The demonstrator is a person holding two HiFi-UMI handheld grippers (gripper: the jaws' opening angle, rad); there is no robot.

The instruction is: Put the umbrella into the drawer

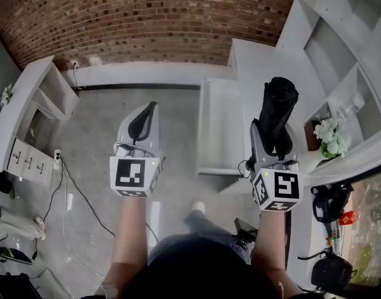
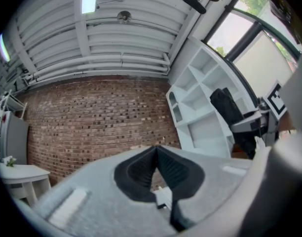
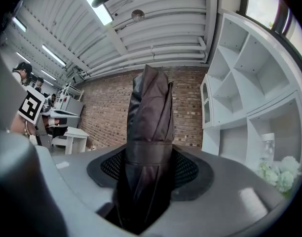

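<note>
My right gripper (image 1: 270, 137) is shut on a black folded umbrella (image 1: 277, 104), which stands up out of the jaws. In the right gripper view the umbrella (image 3: 150, 117) fills the gap between the pads, its strap wrapped around it. My left gripper (image 1: 144, 122) is held beside it at about the same height; its black pads meet at the tips with nothing between them (image 2: 156, 151). From the left gripper view the umbrella (image 2: 229, 110) shows at the right. A low white cabinet unit (image 1: 218, 126) stands on the floor just ahead, between the two grippers; I cannot tell which part is a drawer.
Tall white shelving (image 1: 340, 48) runs along the right, with white flowers (image 1: 330, 137) on a ledge. A small white chest of drawers (image 1: 27, 161) and shelf stand at the left. Cables (image 1: 72, 192) lie on the grey floor. Black bags (image 1: 330, 203) sit at lower right. A brick wall (image 1: 147, 17) is ahead.
</note>
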